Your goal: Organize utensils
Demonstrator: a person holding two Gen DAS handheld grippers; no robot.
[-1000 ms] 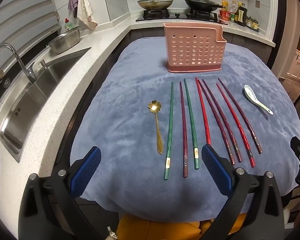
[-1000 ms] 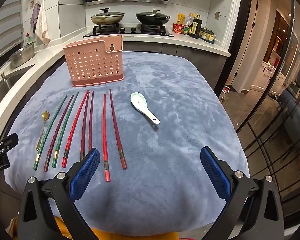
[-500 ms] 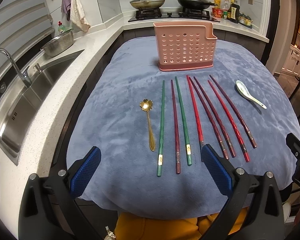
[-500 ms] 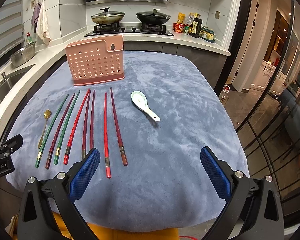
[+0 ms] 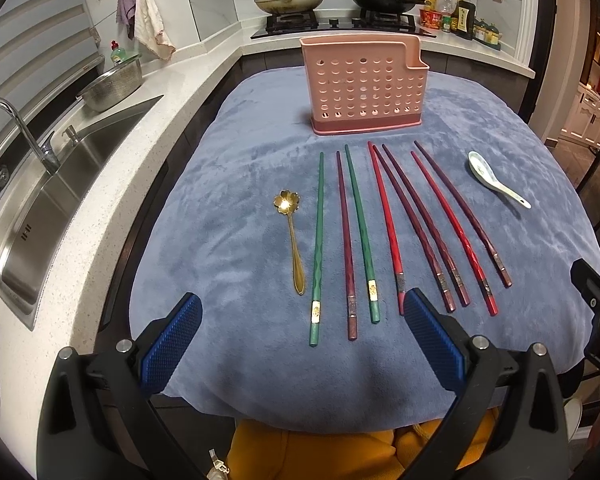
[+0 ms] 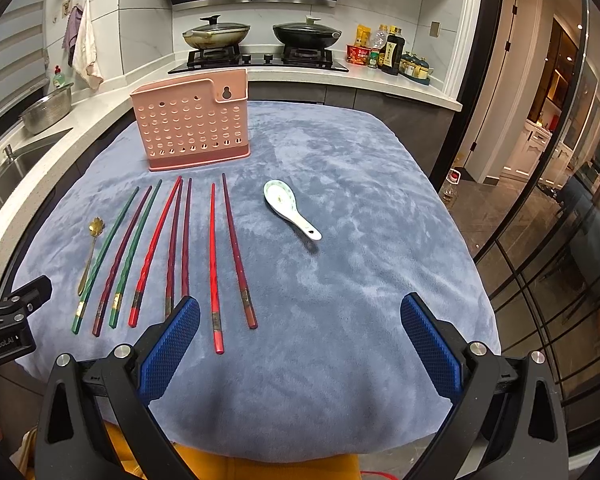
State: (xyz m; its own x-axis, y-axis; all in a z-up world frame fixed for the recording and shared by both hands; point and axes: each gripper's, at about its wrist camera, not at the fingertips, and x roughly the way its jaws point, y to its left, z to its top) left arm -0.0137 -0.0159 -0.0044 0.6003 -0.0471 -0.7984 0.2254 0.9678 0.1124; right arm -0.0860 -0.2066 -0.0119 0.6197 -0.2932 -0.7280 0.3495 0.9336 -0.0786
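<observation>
A pink perforated utensil holder (image 5: 364,88) (image 6: 192,120) stands upright at the far side of the blue cloth (image 5: 228,240). Several chopsticks lie side by side in front of it: green (image 5: 319,240) (image 6: 108,248), dark maroon (image 5: 345,232) and red (image 5: 385,216) (image 6: 212,248). A gold flower spoon (image 5: 290,236) (image 6: 90,248) lies left of them, a white ceramic spoon (image 5: 494,180) (image 6: 290,208) to the right. My left gripper (image 5: 302,342) is open and empty above the near ends of the green chopsticks. My right gripper (image 6: 300,344) is open and empty over bare cloth, right of the chopsticks.
A steel sink (image 5: 52,200) with a tap and a colander (image 5: 114,86) is in the counter on the left. A stove with two lidded pans (image 6: 260,36) and bottles (image 6: 388,54) stands behind. Glass doors (image 6: 560,200) are on the right.
Both grippers have drawn back and risen a little, so the utensils sit slightly farther off in each view. Nothing on the cloth has moved. Both stay open.
</observation>
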